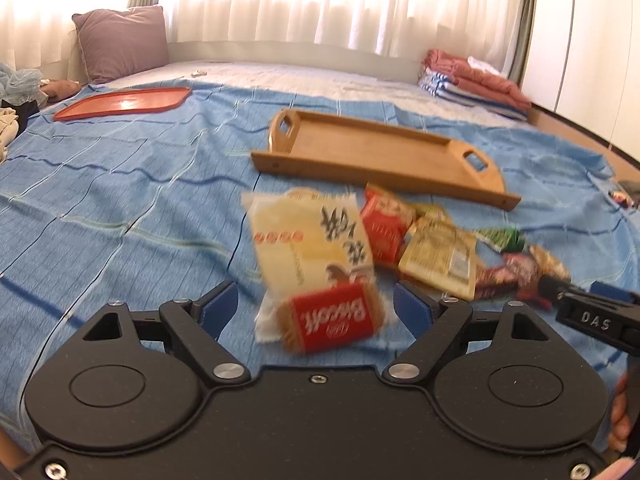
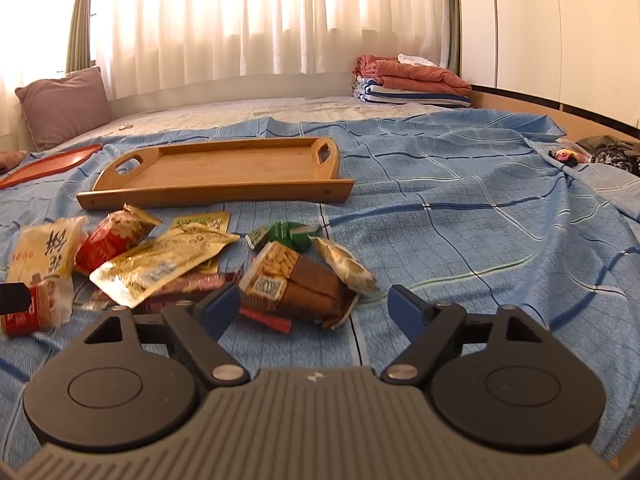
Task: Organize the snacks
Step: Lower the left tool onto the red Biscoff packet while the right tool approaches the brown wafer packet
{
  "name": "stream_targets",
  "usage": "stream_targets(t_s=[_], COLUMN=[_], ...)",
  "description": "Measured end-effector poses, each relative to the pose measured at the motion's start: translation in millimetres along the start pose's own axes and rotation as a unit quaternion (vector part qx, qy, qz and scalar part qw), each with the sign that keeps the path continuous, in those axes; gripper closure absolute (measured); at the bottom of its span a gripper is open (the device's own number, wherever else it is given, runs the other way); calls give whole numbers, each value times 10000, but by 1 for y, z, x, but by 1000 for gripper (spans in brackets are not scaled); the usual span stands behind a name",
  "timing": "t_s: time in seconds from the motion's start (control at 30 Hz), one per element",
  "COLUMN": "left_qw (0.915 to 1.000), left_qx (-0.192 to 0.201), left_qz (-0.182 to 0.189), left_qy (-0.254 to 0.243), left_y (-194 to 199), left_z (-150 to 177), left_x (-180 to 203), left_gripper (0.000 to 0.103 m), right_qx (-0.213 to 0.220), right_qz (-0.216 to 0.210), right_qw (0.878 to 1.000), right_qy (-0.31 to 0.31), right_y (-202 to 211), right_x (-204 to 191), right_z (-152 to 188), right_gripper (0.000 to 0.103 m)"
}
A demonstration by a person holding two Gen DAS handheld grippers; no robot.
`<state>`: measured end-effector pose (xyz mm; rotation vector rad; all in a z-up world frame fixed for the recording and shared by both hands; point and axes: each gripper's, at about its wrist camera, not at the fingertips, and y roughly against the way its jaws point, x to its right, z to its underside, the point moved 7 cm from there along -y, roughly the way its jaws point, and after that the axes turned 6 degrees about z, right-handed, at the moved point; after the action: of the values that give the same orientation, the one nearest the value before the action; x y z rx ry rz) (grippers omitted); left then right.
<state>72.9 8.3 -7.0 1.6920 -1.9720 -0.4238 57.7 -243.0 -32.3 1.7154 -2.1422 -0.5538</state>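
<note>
A pile of snack packets lies on the blue checked bedspread in front of an empty wooden tray [image 1: 372, 148] [image 2: 224, 168]. My left gripper [image 1: 316, 308] is open, its blue fingers on either side of a red Biscoff biscuit [image 1: 334, 322] and a pale yellow packet [image 1: 308, 240]. My right gripper [image 2: 316, 306] is open just before a brown nut packet [image 2: 296, 280]. Also in the pile are a red packet [image 2: 114, 240], a gold sachet [image 2: 160, 264], a green packet [image 2: 288, 234] and a beige wrapped snack [image 2: 346, 266].
A red tray [image 1: 124, 102] lies at the far left of the bed. A purple pillow [image 1: 120, 42] leans at the back left. Folded blankets [image 2: 412, 80] are stacked at the back right. Dark items [image 2: 612, 156] lie at the right bed edge.
</note>
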Motion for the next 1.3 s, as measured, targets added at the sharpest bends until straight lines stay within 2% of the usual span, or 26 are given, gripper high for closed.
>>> stream_targets(t_s=[0.13, 0.27, 0.3, 0.37, 0.47, 0.5, 0.53, 0.6, 0.67, 0.8, 0.87, 0.93, 1.0, 1.1, 1.13, 1.17, 1.2, 1.3], left_qw=[9999, 9998, 9999, 9998, 9995, 9994, 9991, 9987, 9984, 9984, 9984, 9989, 9993, 9998, 9999, 9999, 9999, 9998], left_qx=[-60, -153, -88, 111, 111, 65, 43, 21, -10, -75, -64, -51, -33, -46, -50, -58, -101, -166], left_qz=[-45, -78, -87, -155, -198, -215, -245, -298, -326, -362, -464, -420, -305, -166, -129, -96, -29, 99], left_qy=[-126, -67, -40, 34, 207, 277, 344, 425, 459, 425, 307, 223, 225, 118, 70, 14, -29, -85], left_y=[-10, -12, -10, -5, -6, -8, -9, -11, -14, -21, -21, -18, -12, -3, 1, 4, 6, 14], left_z=[-4, 7, 10, 12, 16, 17, 18, 20, 21, 23, 24, 25, 27, 30, 31, 32, 33, 37], left_x=[6, 8, 9, 9, 8, 8, 7, 6, 5, 7, 8, 9, 10, 12, 14, 15, 17, 18], left_gripper=[19, 19, 18, 4, 4, 4, 4, 5, 8, 15, 27, 32, 38, 43, 51, 68, 70, 69], right_qx=[-81, -213, -251, -316, -407, -430, -439, -425, -364, -225, -175, -99, -45, -21, -4, 15, 17, -6], right_qz=[-74, -122, -139, -156, -194, -213, -233, -315, -439, -541, -605, -658, -717, -777, -753, -715, -722, -689], right_qw=[9999, 9995, 9994, 9990, 9977, 9972, 9967, 9957, 9952, 9960, 9962, 9965, 9966, 9967, 9970, 9972, 9971, 9969], right_qy=[-117, -187, -213, -290, -514, -581, -641, -764, -790, -680, -603, -509, -413, -228, -200, -206, -237, -384], right_y=[-12, -22, -25, -30, -36, -36, -35, -30, -21, -2, 6, 16, 25, 32, 33, 33, 32, 25], right_x=[-4, -6, -6, -6, -3, -2, -1, 1, 0, -4, -6, -9, -12, -18, -19, -18, -17, -9], right_z=[-5, -4, -3, -2, -3, -4, -4, -3, -1, 2, 4, 5, 6, 9, 11, 12, 11, 10], right_gripper=[15, 15, 15, 14, 14, 15, 24, 32, 43, 48, 51, 62, 63, 62, 48, 43, 35, 21])
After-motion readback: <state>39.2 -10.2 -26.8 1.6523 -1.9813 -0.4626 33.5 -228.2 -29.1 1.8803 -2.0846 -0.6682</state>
